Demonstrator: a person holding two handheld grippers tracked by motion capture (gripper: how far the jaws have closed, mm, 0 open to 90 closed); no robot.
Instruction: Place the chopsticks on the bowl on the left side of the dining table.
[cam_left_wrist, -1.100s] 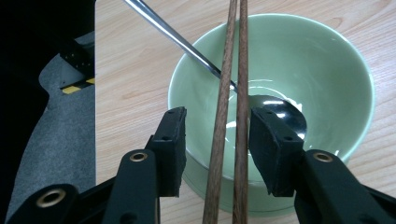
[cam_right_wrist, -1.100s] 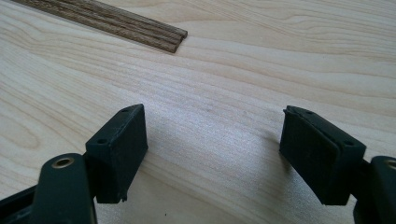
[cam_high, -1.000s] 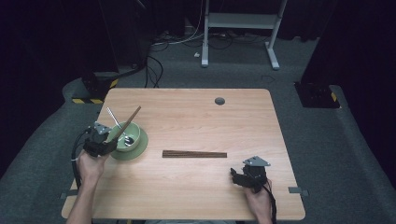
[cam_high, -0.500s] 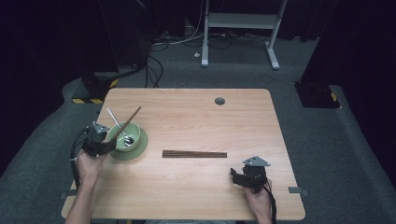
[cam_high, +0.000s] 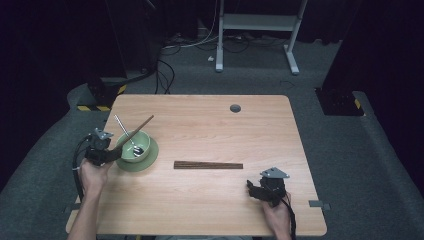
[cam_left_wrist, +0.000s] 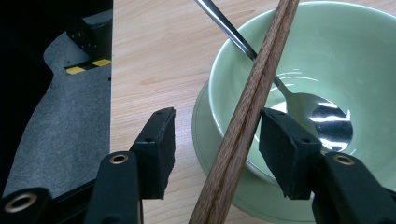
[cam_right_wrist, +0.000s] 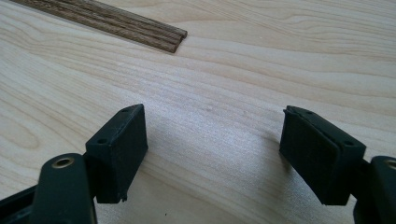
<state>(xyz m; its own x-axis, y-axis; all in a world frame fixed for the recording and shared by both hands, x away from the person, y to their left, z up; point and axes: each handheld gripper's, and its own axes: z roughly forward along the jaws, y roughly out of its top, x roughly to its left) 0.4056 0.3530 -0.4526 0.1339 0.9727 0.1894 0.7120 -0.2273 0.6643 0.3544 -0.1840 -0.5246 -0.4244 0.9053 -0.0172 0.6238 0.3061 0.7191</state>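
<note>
A pale green bowl (cam_high: 135, 145) stands on a matching saucer (cam_high: 145, 162) at the table's left. In it lies a metal spoon (cam_left_wrist: 317, 109) with its handle up over the far rim. A pair of dark wooden chopsticks (cam_left_wrist: 261, 74) leans across the bowl's near rim. My left gripper (cam_high: 113, 153) is open, and the low end of those chopsticks runs between its jaws, close against the right pad (cam_left_wrist: 285, 149). A second pair of chopsticks (cam_high: 208, 165) lies flat at mid-table. My right gripper (cam_high: 254, 189) rests open on bare wood near the front right, with nothing between its jaws.
The table's left edge (cam_left_wrist: 111, 93) runs just beside my left gripper, with grey carpet below. A round cable hole (cam_high: 235, 108) sits near the far edge. The flat chopsticks' end (cam_right_wrist: 159, 37) lies ahead and left of my right gripper (cam_right_wrist: 212, 149).
</note>
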